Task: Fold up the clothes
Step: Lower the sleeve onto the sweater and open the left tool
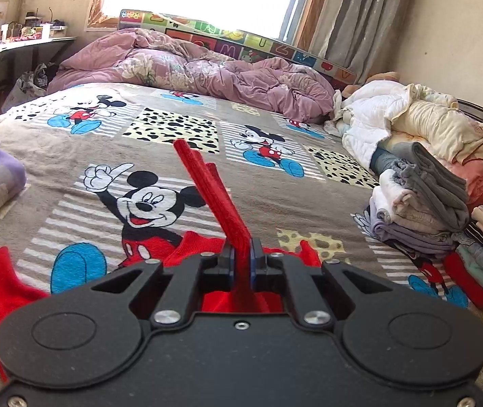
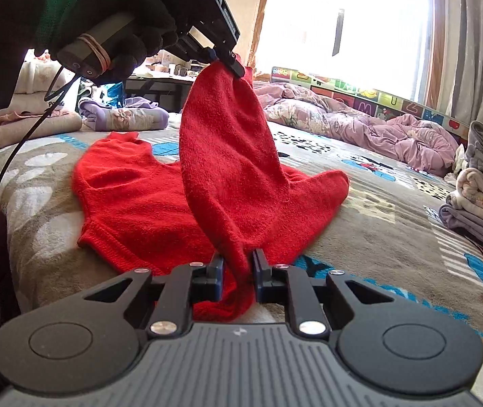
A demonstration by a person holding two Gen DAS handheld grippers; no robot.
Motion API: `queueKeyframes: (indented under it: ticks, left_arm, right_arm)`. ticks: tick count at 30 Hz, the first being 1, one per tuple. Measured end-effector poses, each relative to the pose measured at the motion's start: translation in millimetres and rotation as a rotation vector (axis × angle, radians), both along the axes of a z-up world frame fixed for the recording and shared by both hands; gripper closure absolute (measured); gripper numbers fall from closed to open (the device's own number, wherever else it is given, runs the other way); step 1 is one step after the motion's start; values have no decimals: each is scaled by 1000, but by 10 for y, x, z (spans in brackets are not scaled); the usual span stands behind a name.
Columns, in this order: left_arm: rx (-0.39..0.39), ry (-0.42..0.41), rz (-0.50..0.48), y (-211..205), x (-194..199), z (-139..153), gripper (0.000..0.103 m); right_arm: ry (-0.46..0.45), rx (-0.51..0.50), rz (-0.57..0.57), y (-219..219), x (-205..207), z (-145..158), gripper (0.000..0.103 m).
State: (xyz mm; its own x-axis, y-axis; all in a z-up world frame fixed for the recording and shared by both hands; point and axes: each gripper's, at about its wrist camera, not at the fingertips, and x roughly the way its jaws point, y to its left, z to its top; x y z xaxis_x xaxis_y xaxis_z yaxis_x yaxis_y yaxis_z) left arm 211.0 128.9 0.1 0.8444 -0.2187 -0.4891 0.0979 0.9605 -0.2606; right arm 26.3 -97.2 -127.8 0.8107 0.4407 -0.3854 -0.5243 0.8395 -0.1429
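Note:
A red knit sweater [image 2: 132,200] lies spread on the Mickey Mouse blanket [image 2: 394,224]. My left gripper [image 1: 241,254] is shut on a fold of the red sweater [image 1: 214,196], which sticks up ahead of the fingers. In the right wrist view the left gripper [image 2: 233,62] holds that part lifted high above the bed. My right gripper [image 2: 238,261] is shut on the lower end of the same lifted strip, close to the blanket. The strip hangs stretched between the two grippers.
A stack of folded clothes [image 1: 421,203] stands at the bed's right edge, also in the right wrist view [image 2: 482,196]. A crumpled purple duvet [image 1: 190,68] lies at the far end. Folded purple and cream items [image 2: 122,117] lie at the left. A desk [image 1: 20,47] stands far left.

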Motion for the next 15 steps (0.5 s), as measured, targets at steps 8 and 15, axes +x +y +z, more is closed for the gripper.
queueKeyframes:
  ticks: [8, 15]
  left_arm:
    - [-9, 32, 68, 290, -197, -264, 98]
    - [-1, 83, 92, 405, -213, -480, 98]
  right_arm:
    - [45, -28, 32, 26, 5, -29, 86]
    - [50, -32, 51, -2, -45, -20, 87]
